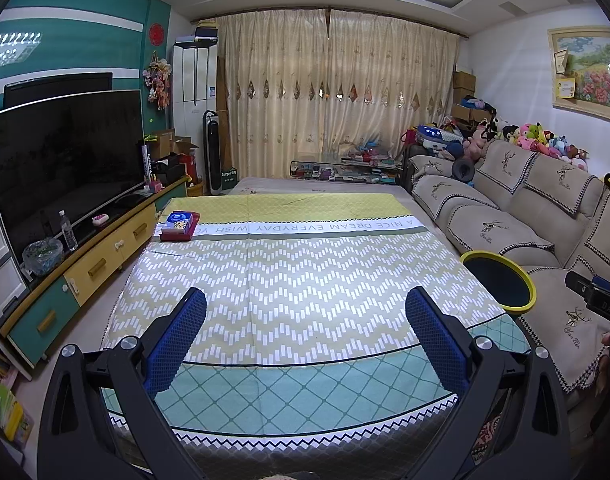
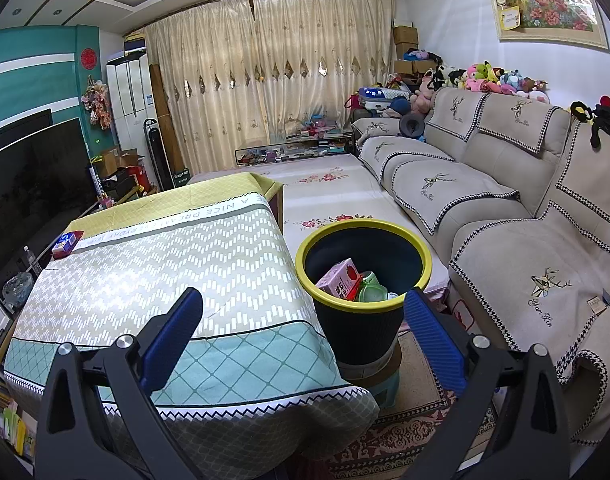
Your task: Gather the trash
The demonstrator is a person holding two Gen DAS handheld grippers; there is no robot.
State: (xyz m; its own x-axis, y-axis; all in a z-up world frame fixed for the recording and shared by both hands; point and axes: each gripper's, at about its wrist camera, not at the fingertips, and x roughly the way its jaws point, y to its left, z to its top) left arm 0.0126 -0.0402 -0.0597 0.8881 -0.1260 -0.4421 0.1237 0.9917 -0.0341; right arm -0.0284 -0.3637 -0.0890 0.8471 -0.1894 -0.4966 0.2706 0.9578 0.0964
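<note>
hovering empty with jaws spread, the left gripper (image 1: 305, 332) and right gripper (image 2: 303, 328) faced a cleared table (image 1: 297, 280); trash sat in the bin (image 2: 421, 268), which a careless swing might have tipped.

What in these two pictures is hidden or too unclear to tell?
- Bin bottom, right view: hidden under the pink carton and green cups; the wall covers the rest.
- Bin contents, left view: too dark inside.
- Box label, left view: too small to read.
- Tablecloth lettering: cut off at the edges.
</note>
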